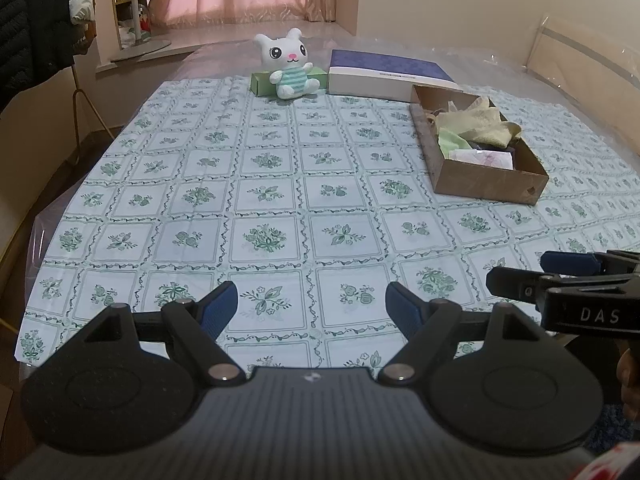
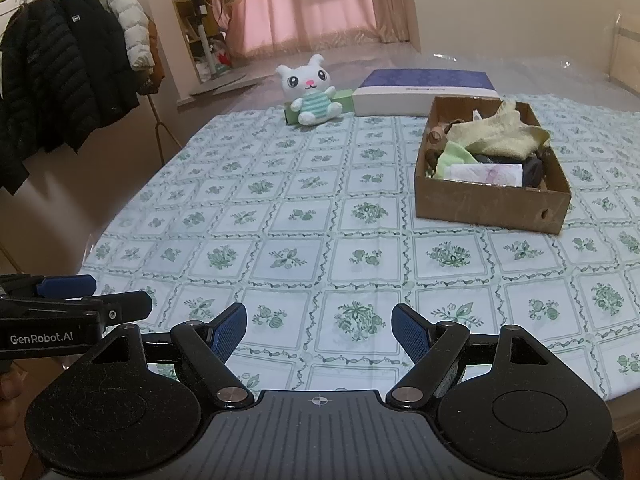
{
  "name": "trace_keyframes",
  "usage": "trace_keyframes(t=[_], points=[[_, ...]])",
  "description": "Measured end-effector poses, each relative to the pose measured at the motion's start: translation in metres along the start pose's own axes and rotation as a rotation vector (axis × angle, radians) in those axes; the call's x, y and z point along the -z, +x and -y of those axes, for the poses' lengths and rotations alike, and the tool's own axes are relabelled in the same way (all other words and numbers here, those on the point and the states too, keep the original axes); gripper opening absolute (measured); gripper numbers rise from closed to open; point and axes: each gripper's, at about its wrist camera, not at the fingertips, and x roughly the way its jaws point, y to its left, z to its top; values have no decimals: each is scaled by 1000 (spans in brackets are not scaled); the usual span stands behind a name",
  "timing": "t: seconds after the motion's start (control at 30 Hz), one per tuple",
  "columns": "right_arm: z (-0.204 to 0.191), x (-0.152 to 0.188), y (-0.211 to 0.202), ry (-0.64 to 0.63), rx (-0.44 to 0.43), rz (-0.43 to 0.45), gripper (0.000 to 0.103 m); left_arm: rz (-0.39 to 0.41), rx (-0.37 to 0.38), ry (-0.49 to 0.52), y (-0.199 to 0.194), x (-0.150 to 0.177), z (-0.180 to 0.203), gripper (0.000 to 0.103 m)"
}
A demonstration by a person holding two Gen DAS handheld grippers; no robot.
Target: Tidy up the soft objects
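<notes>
A room with pale walls and pink curtains (image 2: 316, 4) behind a tabletop (image 1: 280, 184) covered by a cloth of green floral squares. At the far left, dark puffer jackets (image 2: 52, 84) and a white one hang on a clothes rack, with a bookshelf (image 2: 190, 12) beside the curtains. Moving right along the far edge of the cloth, a white plush bunny (image 1: 289, 65) in a green-striped top sits upright, leaning against a small green box (image 1: 262, 82) that lies behind it. Just beside that box to the right lies a flat box with a blue patterned lid (image 1: 390, 72). Further right and nearer, an open cardboard box (image 2: 492, 204) stands on the cloth, well apart from the bunny; inside it are a crumpled pale yellow cloth (image 2: 504, 134) on top, a light green cloth (image 2: 452, 158), a white printed piece (image 2: 488, 174) and some dark items that are too jumbled to tell apart. At the near edge, the left hand-held gripper (image 1: 312, 308) hovers over the bare cloth with its blue-padded jaws spread wide and nothing between them. To its right, the right hand-held gripper (image 2: 319, 330) hangs likewise above the cloth, jaws wide apart and empty. The two are side by side, each showing at the edge of the other's view.
</notes>
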Motion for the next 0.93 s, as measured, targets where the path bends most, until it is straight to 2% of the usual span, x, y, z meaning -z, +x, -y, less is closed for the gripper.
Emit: trace_keyframes(t=[0.93], points=[[19, -9, 43, 39, 21, -71, 79, -69, 8, -9, 50, -14, -3, 80]])
